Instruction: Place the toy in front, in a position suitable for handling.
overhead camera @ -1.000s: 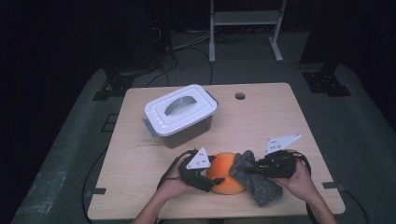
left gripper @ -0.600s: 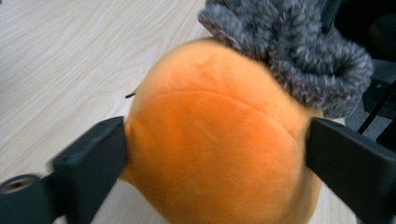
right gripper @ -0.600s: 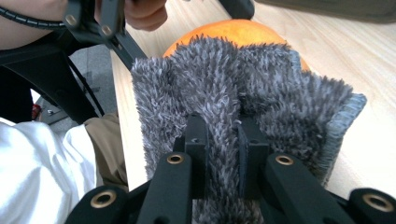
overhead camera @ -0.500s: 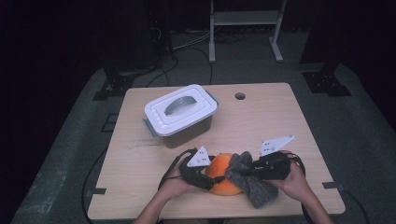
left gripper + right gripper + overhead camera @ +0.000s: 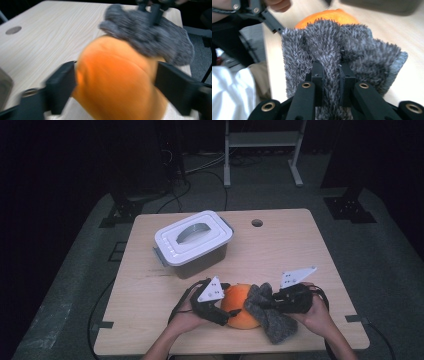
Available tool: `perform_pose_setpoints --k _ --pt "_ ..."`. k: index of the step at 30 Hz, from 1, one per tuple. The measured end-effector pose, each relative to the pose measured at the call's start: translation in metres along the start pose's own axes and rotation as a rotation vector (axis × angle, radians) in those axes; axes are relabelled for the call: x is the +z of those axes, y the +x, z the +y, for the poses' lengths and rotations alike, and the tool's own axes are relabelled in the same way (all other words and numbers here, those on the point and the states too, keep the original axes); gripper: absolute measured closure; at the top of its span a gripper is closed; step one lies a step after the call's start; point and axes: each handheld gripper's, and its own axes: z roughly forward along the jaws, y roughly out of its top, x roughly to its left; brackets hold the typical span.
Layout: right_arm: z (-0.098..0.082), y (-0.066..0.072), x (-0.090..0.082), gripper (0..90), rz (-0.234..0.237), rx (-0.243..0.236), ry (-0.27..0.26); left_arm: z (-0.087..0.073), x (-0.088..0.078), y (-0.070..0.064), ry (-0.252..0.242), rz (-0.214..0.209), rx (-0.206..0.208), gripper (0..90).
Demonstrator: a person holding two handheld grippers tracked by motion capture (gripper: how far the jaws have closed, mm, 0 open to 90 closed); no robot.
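On the light wooden table (image 5: 300, 250), a grey plastic box with a white lid (image 5: 194, 243) stands toward 11 o'clock from the hands, well apart from the work, probably only waiting for later. The round orange ball-like object (image 5: 239, 304) lies near the front edge, between the two tools, at about 6 o'clock of the table. The left gripper (image 5: 220, 309) is at the object's 9 o'clock side, and its jaws stand one on each side of the object; they have just been opening, so I judge they steady it more than squeeze it. In the blurred left gripper view I cannot tell if the pads touch. The fluffy grey cloth (image 5: 337, 47) lies against the object's 3 o'clock side, as if for wiping it. The right gripper (image 5: 331, 75) is clamped on a fold of this cloth.
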Motion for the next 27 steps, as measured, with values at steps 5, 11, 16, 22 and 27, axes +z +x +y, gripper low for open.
perform_pose_setpoints --k 5,11,16,22,27 --pt "0.002 0.007 0.007 77.5 0.052 -0.04 0.029 -0.007 0.012 0.006 0.078 -0.084 -0.087 2.7" --pt "0.007 0.005 0.001 77.5 0.019 -0.022 0.024 -0.004 0.005 -0.005 0.014 0.013 0.039 33.2" --pt "0.015 0.007 -0.011 78.3 -0.041 -0.026 -0.074 -0.001 0.002 -0.009 -0.06 0.06 0.083 36.0" --pt "0.013 0.007 0.003 77.9 -0.041 -0.027 -0.045 -0.003 0.002 -0.005 -0.01 0.01 0.058 19.6" --pt "0.014 0.014 0.01 77.6 -0.003 -0.06 -0.032 -0.004 0.005 0.002 0.032 -0.028 -0.005 9.8"
